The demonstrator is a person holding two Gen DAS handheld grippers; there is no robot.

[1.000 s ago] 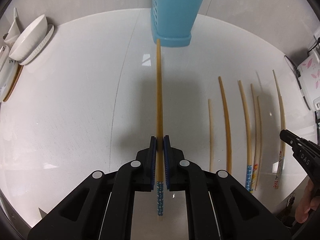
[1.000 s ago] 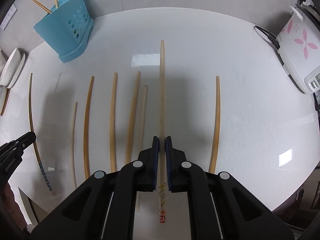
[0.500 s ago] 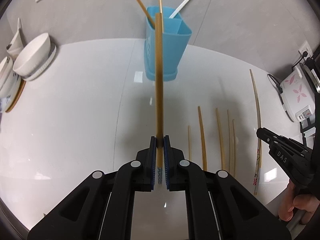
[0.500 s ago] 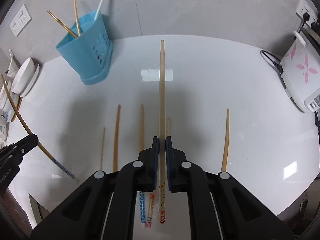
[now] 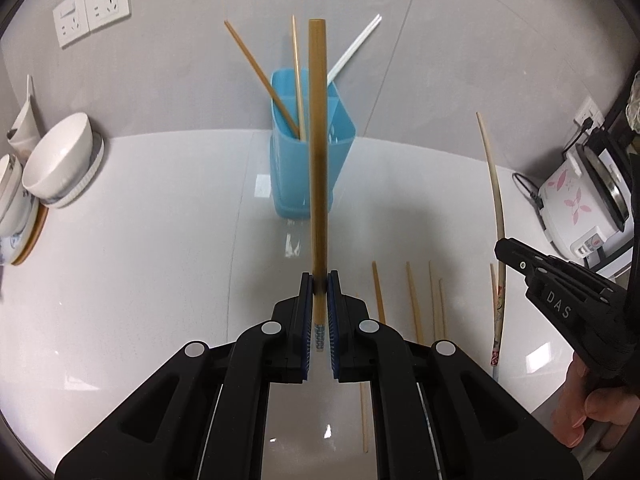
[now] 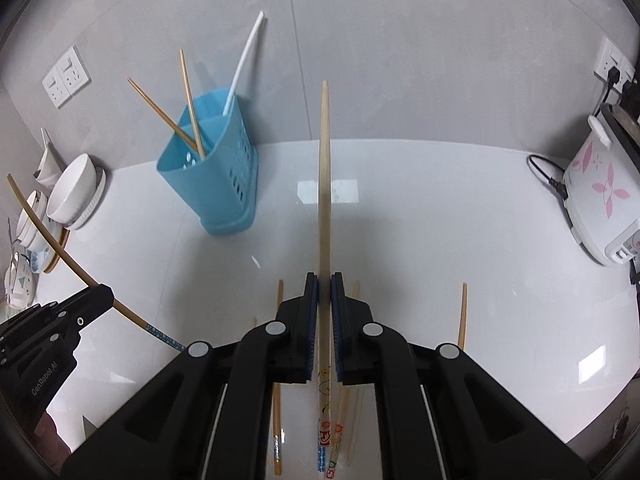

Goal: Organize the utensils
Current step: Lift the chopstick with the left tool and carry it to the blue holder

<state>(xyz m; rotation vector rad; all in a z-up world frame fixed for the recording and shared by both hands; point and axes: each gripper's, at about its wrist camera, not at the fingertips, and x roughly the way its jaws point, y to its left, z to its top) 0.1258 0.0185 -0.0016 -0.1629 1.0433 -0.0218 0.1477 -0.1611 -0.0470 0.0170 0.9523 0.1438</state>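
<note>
My left gripper (image 5: 319,280) is shut on a brown chopstick with a blue patterned end (image 5: 318,152), lifted off the table, its tip lined up with the blue utensil holder (image 5: 310,184). My right gripper (image 6: 324,282) is shut on a pale chopstick with a cartoon-printed end (image 6: 325,184), also in the air. The blue utensil holder (image 6: 218,184) stands at the back of the white table and holds two wooden chopsticks and a white one. Several more chopsticks (image 5: 412,300) lie on the table between the two grippers. Each gripper shows at the edge of the other's view.
Stacked white bowls (image 5: 56,168) sit at the left edge. A white rice cooker with pink flowers (image 6: 600,196) and its cord stand at the right. Wall sockets (image 5: 92,6) are on the grey wall behind. One chopstick (image 6: 463,316) lies apart at the right.
Both grippers have risen with their chopsticks and tilted up, so the wall and the top of the blue holder have come into view. The chopsticks left on the table have dropped low in the pictures.
</note>
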